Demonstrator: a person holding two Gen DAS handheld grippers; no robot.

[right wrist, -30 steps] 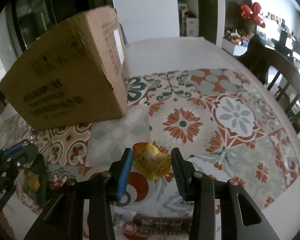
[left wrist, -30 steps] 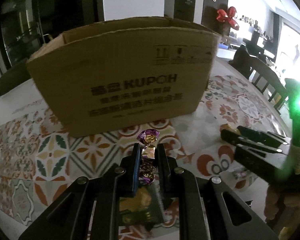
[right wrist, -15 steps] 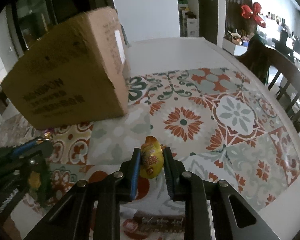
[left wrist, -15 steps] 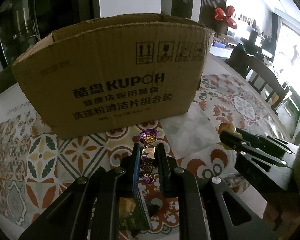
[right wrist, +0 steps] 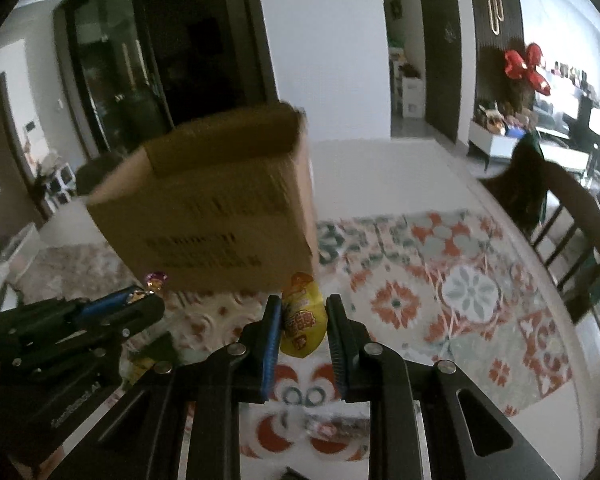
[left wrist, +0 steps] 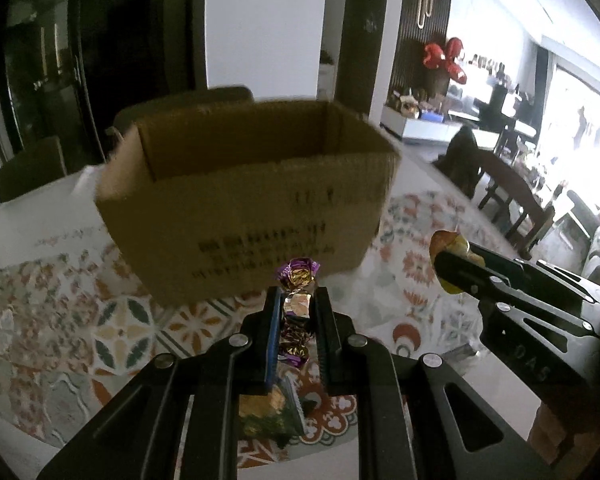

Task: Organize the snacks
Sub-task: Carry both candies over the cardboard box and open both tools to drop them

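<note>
Left wrist: left tongs [left wrist: 296, 312] pinch purple candy [left wrist: 298, 276] before cardboard box [left wrist: 244, 208].

Patterned tablecloth [right wrist: 472, 292], tiles in orange, green and grey, covers the near part of the table; bare white tabletop [right wrist: 384, 168] beyond it. Dark wooden chair [right wrist: 572, 216] at the table's right edge, a dark garment [right wrist: 530, 184] draped over its back. Red bow-shaped decoration [right wrist: 526, 66] on a dark slatted wall panel. Dark glass doors [right wrist: 132, 64] to the left, behind. White wall column [left wrist: 260, 20] at centre. Low white cabinet [left wrist: 428, 126] under cluttered shelves, far right.
</note>
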